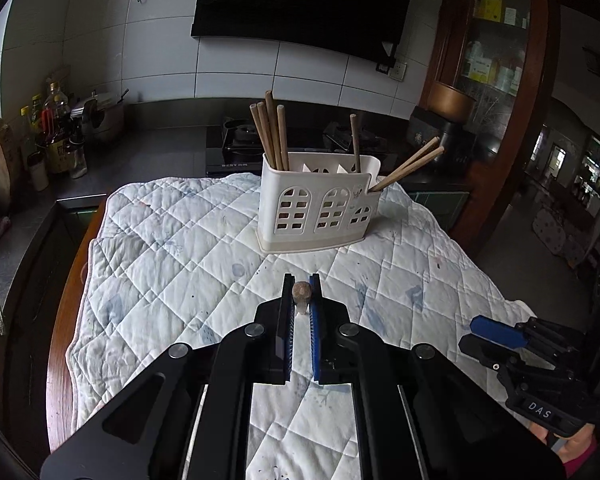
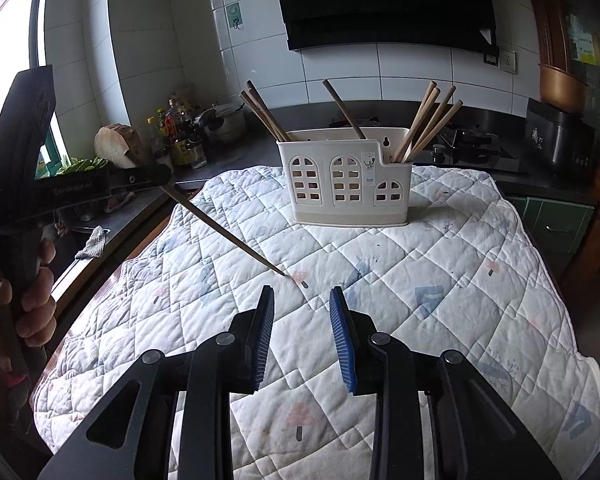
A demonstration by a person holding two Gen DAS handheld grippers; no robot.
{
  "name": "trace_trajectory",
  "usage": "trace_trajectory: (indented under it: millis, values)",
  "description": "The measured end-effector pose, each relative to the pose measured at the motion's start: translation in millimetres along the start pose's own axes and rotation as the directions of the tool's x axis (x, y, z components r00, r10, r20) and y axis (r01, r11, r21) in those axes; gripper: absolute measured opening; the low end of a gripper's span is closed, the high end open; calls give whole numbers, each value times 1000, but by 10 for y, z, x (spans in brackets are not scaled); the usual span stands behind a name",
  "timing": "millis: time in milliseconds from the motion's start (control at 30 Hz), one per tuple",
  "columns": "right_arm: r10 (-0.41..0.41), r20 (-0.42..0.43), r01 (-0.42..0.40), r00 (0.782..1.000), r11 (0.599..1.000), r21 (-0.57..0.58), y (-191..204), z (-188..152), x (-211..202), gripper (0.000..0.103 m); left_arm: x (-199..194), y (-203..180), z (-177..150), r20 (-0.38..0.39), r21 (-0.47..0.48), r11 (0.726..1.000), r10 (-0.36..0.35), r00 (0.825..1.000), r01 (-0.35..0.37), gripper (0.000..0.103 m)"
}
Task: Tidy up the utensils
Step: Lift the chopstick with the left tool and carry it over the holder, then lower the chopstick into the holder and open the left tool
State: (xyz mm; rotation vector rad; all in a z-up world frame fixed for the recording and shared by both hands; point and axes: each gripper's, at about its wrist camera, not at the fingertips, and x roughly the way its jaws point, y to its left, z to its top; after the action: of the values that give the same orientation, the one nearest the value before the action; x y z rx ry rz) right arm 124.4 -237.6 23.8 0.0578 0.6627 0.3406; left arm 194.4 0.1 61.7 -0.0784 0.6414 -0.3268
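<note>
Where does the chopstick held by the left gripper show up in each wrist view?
Left wrist view: chopstick seen end-on, clamped between the left gripper's fingers, bottom centre.
Right wrist view: the same chopstick slants from the left gripper at the left edge down to the quilt, tip near centre.
Shared landmark: white utensil holder standing behind it on the quilt.

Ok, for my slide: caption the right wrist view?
Open right tool faces the utensil holder; left tool grips a chopstick.
</note>
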Motion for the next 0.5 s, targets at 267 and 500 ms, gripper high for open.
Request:
trace_trajectory:
  millis: [267, 500]
  values:
    - [-15, -17, 15, 1000, 1000, 17, -116, -12, 78, 28, 126, -140, 742, 26, 64, 998, 16, 1000, -17, 6]
    - [-28, -16, 29, 999, 999, 40, -260, -2, 92, 28, -38, -350, 1431, 141, 92, 995, 22, 990, -35, 6]
